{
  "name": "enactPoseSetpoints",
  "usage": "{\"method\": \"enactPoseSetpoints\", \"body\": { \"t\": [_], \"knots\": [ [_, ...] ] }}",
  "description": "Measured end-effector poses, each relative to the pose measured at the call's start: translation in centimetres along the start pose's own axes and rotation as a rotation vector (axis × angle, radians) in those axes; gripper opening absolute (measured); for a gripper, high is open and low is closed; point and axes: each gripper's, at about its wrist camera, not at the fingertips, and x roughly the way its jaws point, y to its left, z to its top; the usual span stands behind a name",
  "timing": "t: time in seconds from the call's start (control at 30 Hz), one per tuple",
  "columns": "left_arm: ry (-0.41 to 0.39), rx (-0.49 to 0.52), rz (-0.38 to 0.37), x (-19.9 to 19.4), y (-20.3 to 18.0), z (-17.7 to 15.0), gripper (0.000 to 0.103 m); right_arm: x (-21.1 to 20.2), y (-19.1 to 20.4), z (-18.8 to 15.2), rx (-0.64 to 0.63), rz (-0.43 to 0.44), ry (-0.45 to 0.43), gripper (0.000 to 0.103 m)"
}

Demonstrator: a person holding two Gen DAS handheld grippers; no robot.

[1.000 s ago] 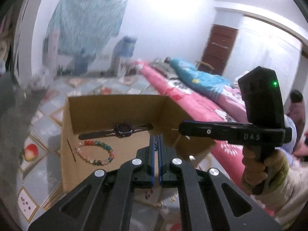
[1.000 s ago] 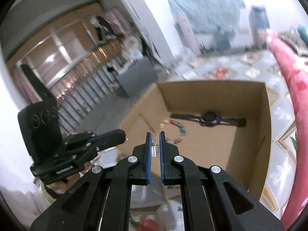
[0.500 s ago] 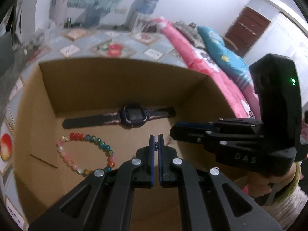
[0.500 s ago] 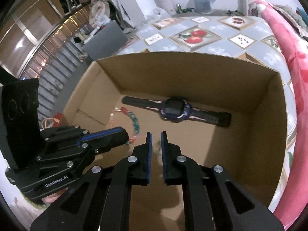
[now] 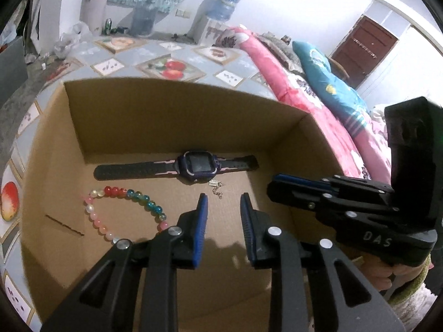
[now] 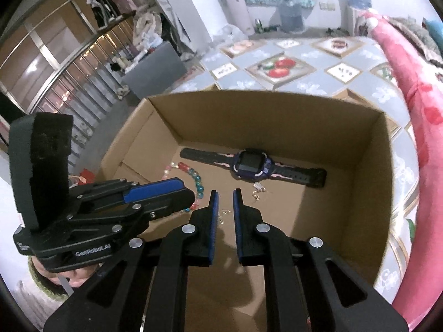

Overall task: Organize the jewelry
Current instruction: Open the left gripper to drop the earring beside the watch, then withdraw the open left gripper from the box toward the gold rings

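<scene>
Two hand-held grippers hung over an open cardboard box (image 5: 177,116) set on a patterned floor beside a bed draped in pink bedding (image 5: 290,83).

In the left wrist view, the left gripper (image 5: 221,202) filled the lower middle of the frame. Its jaws were opening with a clear gap, and nothing lay between its blue pads (image 5: 201,221). Just beyond its tips, near the centre of the frame, a small gold chain (image 5: 217,189) lay loose on the box floor, its pale clasp end almost touching the dark smartwatch (image 5: 195,165). The watch lay flat along the far wall of the box, its strap stretched left and right. A bracelet of red, green, pink and clear beads (image 5: 124,213) curved across the lower left of the box floor, apart from the watch. The right gripper (image 5: 279,185) reached in from the right edge of that frame, held by a hand (image 5: 398,274) in a green knitted cuff.

In the right wrist view, the right gripper (image 6: 224,197) sat at the lower centre, its jaws narrowly parted and gripping nothing. Gold links of the chain (image 6: 257,191) were strewn on the cardboard from the gap between the tips up toward the watch (image 6: 250,164) right of centre. The left gripper (image 6: 177,189) crossed the left side of that frame, partly covering the bracelet (image 6: 198,182).
</scene>
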Motion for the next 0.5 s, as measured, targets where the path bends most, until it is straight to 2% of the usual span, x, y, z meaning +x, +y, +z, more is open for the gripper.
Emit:
{"method": "enactPoseSetpoints", "body": {
  "t": [0.07, 0.27, 0.33, 0.5],
  "knots": [
    [-0.035, 0.023, 0.000, -1.1, -0.4, -0.4, 0.026, -1.0, 0.2, -0.3, 0.001, 0.008, -0.037, 0.013],
    [-0.173, 0.105, -0.003, -5.9, -1.5, -2.9, 0.043, -5.8, 1.8, -2.8, 0.001, 0.049, -0.207, 0.034],
    [-0.206, 0.129, -0.003, -7.6, -1.7, -4.2, 0.050, -7.3, 2.4, -4.3, -0.004, 0.054, -0.263, 0.046],
    [-0.263, 0.161, 0.007, -10.7, -2.0, -7.7, 0.065, -9.6, 3.4, -8.3, -0.002, 0.057, -0.341, 0.057]
  ]
}}
